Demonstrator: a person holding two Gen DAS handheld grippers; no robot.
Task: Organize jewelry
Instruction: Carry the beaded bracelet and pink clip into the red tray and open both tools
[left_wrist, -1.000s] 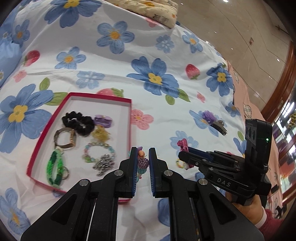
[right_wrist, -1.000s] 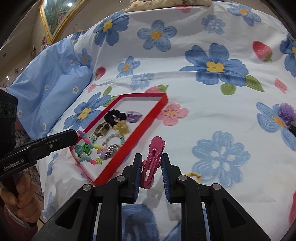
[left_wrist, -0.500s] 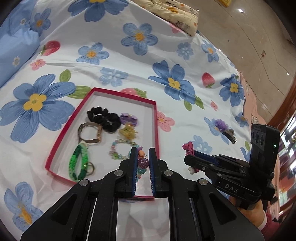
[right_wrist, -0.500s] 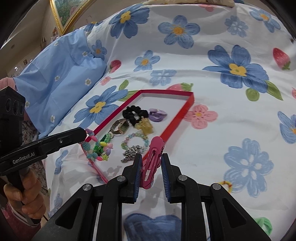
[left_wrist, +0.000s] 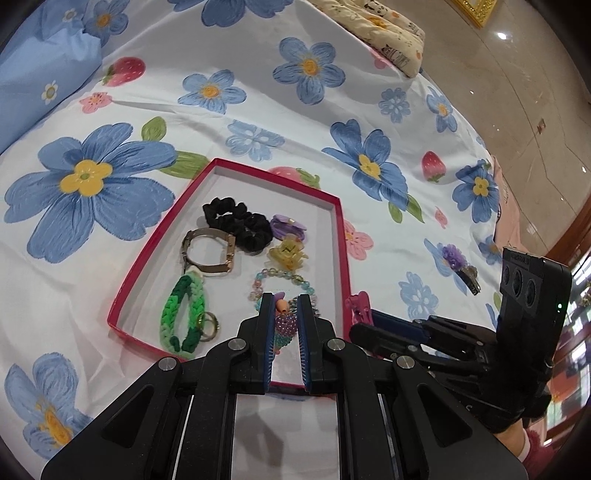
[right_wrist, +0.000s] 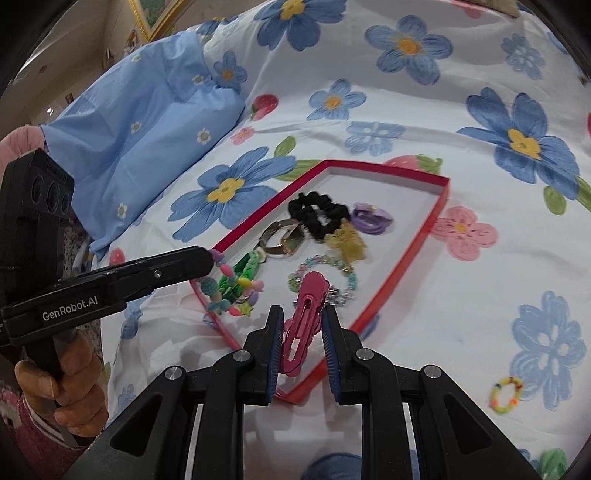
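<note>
A shallow red-rimmed tray (left_wrist: 341, 236) (right_wrist: 439, 210) lies on the flowered bedsheet. In it lie a black scrunchie (left_wrist: 236, 221), a metal bracelet (left_wrist: 208, 254), a green braided band (left_wrist: 183, 314), a purple hair tie (left_wrist: 288, 227), a yellow claw clip (left_wrist: 288, 254) and a pastel bead bracelet (left_wrist: 284, 282). My left gripper (left_wrist: 282, 306) is shut on a colourful bead bracelet (right_wrist: 231, 291), which hangs over the tray's near end. My right gripper (right_wrist: 302, 314) is shut on a pink hair clip (right_wrist: 304, 317) above the tray's near right edge.
A purple flower hair clip (left_wrist: 458, 260) lies on the sheet right of the tray. A small yellow and orange bead ring (right_wrist: 506, 394) lies at the right. A blue pillow (right_wrist: 140, 129) sits to the left, a patterned pillow (left_wrist: 384, 29) at the far edge.
Both grippers have moved in over the tray with their loads, still shut. The tray now sits closer and more central in both views.
</note>
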